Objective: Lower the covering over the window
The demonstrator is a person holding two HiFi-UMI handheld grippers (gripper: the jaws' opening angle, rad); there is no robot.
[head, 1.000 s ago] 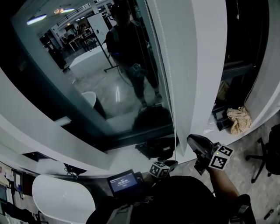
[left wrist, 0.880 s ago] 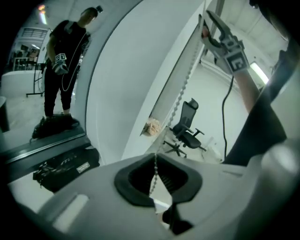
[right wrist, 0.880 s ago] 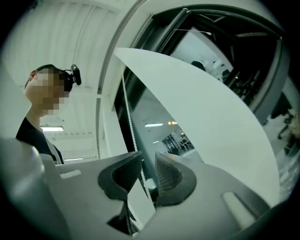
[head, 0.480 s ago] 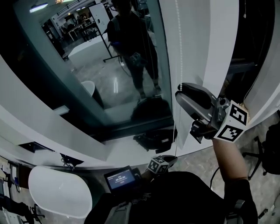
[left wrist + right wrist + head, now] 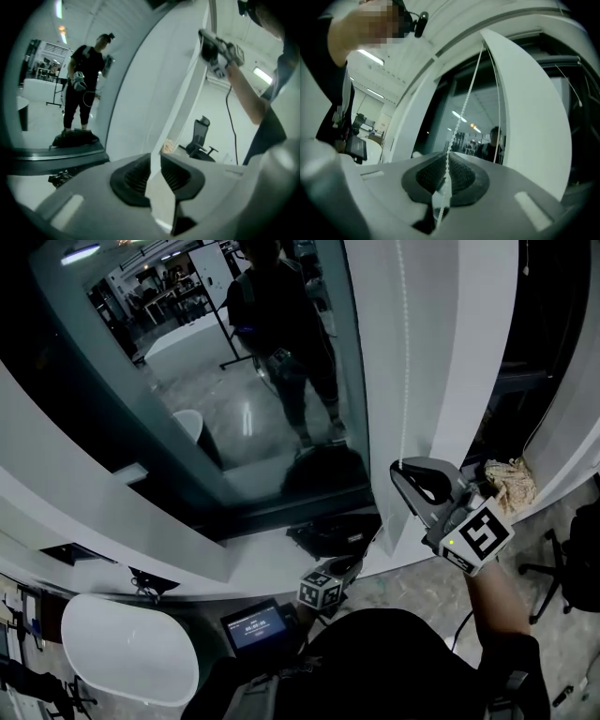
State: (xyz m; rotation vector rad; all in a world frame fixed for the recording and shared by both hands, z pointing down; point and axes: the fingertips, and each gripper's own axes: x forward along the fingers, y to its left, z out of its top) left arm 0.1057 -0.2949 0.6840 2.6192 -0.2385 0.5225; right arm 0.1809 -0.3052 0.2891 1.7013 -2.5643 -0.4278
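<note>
The right gripper [image 5: 407,471] is closing, its dark pads pinching the thin white bead chain [image 5: 461,112]. The chain hangs along the white roller blind [image 5: 450,334] (at the right edge of the dark glass window [image 5: 234,381]). Lower down, the left gripper [image 5: 156,174] is opening, with the chain running between its parted pads.

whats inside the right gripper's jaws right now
A white bead chain runs between the pads of the right gripper, whose jaws are closing on it. Above, it climbs past the window. Lower down, the gripper's own body hides the rest of the chain.
</note>
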